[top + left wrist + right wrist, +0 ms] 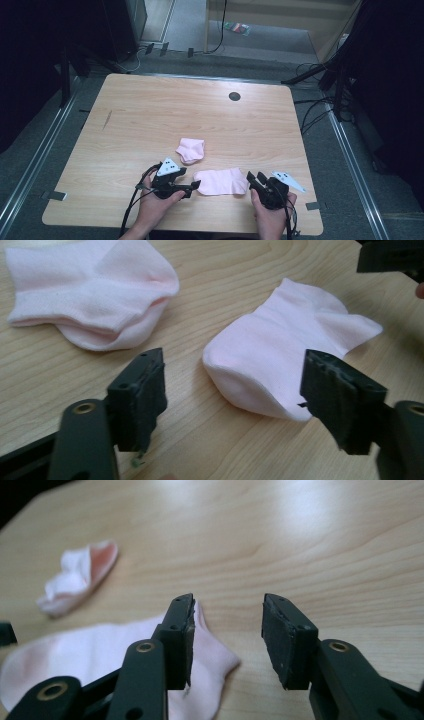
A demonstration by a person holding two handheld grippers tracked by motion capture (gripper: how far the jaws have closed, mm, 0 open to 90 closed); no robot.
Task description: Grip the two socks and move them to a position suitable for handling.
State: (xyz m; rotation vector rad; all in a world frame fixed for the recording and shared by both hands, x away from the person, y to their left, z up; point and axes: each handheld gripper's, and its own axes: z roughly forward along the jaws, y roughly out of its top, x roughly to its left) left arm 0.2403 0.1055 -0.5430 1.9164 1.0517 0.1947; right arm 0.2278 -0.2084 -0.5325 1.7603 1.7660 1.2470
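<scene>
Both tongs gape, unladen (flanking the near sock (220, 181)).

Far sock (90, 290) cut off

Wooden table (150, 115); two pink socks (221, 181)

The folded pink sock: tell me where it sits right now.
In the high view the folded pink sock lies near the middle of the wooden table, just beyond the flat pink sock and the left gripper.
</scene>
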